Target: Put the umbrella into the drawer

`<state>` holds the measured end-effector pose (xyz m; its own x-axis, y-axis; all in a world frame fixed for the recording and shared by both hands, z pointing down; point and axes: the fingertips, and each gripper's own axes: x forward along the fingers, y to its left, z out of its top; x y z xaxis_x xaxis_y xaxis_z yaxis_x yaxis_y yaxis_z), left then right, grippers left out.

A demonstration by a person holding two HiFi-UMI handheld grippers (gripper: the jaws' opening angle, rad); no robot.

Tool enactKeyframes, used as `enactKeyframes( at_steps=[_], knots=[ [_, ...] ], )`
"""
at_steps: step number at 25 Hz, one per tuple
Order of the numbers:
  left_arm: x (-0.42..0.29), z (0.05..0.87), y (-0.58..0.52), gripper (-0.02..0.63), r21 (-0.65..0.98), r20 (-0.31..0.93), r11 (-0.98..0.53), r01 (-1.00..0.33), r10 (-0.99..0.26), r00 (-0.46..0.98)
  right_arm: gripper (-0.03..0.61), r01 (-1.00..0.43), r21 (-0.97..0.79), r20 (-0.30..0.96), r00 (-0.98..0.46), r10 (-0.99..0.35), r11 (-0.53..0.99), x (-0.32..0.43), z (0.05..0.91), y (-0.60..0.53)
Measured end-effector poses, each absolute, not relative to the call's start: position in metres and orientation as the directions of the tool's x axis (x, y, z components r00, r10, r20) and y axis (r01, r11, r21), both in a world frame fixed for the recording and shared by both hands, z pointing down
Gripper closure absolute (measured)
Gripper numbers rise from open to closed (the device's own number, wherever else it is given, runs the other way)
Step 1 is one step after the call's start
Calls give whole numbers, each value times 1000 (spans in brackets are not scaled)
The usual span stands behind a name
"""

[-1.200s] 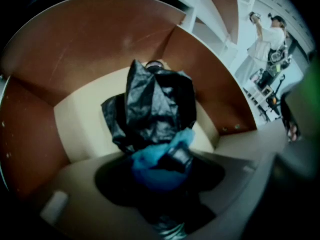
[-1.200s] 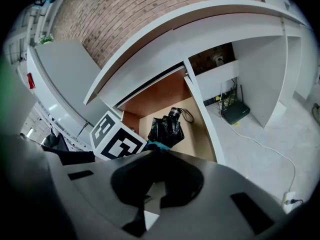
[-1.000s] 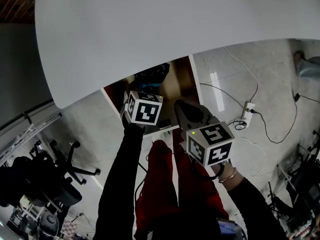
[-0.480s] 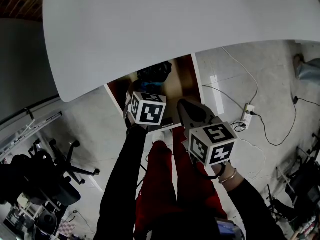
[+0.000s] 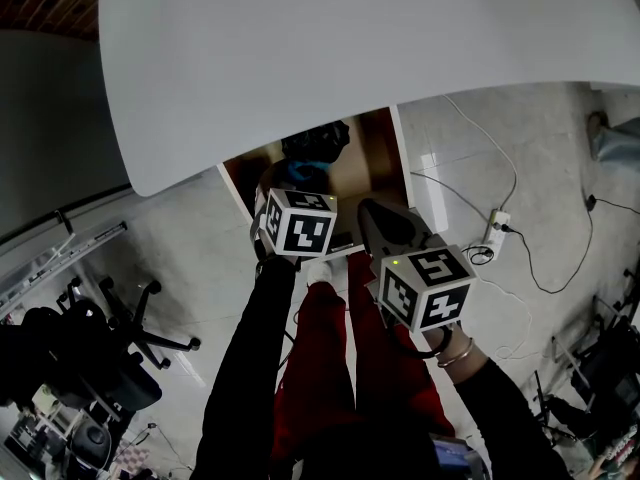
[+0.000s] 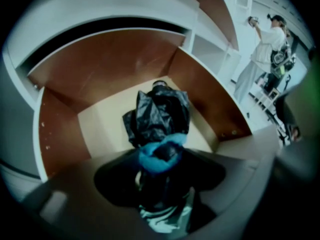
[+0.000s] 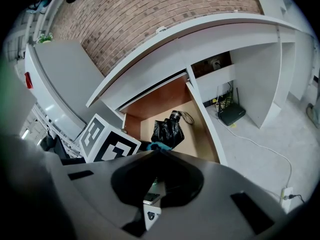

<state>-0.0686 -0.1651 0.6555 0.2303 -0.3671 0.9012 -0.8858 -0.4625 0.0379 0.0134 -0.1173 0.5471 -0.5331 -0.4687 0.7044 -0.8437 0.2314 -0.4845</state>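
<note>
The person's red trousers and black sleeves fill the near floor. Just ahead of them, the right claw hangs off the drawer's front rim on the right. Its blue tips are drawn together with nothing between them. In the head view its grey nose tapers to a point near that rim.

To its left, the left claw reaches over the front rim into the drawer. Its blue pads are pressed close round a dark bit at the near end of the umbrella, so it grips the umbrella there. From overhead, the pads show just past the marker cube.

The drawer stands pulled out from under the counter's near edge, with brown walls and a pale floor. The umbrella is its only visible content. It is folded, black and crumpled, and lies lengthwise down the middle of the floor. Its handle and strap loop point toward the drawer's back.

Above and beyond it, the white counter spreads bare. Under the counter's right end, a black box with cables sits on the floor. A brick wall rises behind the far edge.
</note>
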Motion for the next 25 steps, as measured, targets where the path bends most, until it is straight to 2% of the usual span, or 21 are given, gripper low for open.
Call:
enactKeyframes(
  at_steps=[9, 12, 25],
  knots=[
    [-74, 628, -170, 370, 53, 860, -430, -901, -439, 260, 572, -848, -479, 700, -526, -483, 229, 9, 541, -116],
    [-75, 618, -172, 411, 62, 842, -414, -908, -467, 271, 572, -850, -475, 698, -521, -491, 227, 9, 539, -115],
    [-85, 570, -158, 512, 99, 780, -362, -927, -550, 298, 572, -865, -450, 692, -495, -525, 222, 3, 524, -100]
  ],
)
